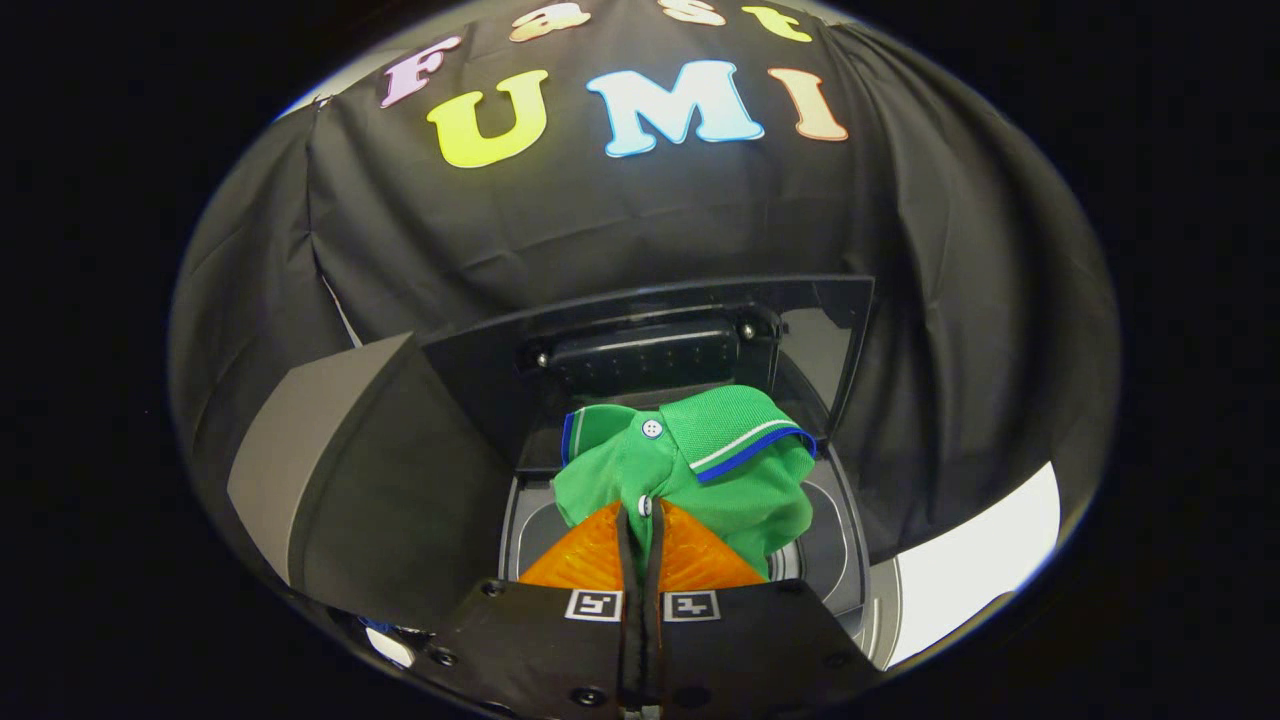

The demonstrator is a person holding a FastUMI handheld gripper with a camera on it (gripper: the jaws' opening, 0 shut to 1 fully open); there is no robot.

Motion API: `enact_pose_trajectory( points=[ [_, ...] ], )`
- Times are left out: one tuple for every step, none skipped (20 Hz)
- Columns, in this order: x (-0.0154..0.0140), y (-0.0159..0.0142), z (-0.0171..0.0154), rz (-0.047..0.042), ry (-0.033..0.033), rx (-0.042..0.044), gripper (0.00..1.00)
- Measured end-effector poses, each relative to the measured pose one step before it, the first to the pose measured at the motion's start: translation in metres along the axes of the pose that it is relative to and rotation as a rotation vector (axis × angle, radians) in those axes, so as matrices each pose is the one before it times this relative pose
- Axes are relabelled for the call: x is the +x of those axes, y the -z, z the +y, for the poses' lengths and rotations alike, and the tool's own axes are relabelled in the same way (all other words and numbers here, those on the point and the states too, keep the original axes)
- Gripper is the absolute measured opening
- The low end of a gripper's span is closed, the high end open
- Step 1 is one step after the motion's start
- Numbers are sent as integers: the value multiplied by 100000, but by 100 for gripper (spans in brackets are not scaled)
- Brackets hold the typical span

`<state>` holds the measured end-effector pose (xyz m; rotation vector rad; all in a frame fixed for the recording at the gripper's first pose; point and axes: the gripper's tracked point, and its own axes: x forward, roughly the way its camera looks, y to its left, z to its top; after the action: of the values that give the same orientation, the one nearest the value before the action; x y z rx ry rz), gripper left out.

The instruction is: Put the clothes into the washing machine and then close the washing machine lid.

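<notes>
Gripper (640, 515): fingers are brought together, clamped on a fold of the green polo shirt (700, 470) near its button placket. Shirt: held bunched at and just beyond the fingertips, its collar with white and blue trim turned up on the far side, a white button seen near the collar. Washing machine (830, 560): positioned directly beneath the shirt, its top opening partly seen on either side of the hanging cloth. Lid (640, 340): raised upright behind the shirt, a dark glossy panel with a handle fitting across its middle.
</notes>
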<state>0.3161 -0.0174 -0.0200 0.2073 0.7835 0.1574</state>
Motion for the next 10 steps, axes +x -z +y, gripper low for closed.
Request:
enact_pose_trajectory(
  points=[
    [495,526,-126,987,-63,1070,1],
    [495,401,-71,863,105,1102,1],
    [435,687,-195,1365,303,986,1],
    [427,500,-153,1446,192,938,1],
    [465,529,-91,1268,162,1117,1],
    [388,528,-86,1250,69,1028,1],
    [392,354,-69,1001,199,550,1],
    [400,455,-136,830,279,248,1],
    [423,162,-95,995,353,133,1],
    [406,143,-88,778,194,364,1]
  ],
)
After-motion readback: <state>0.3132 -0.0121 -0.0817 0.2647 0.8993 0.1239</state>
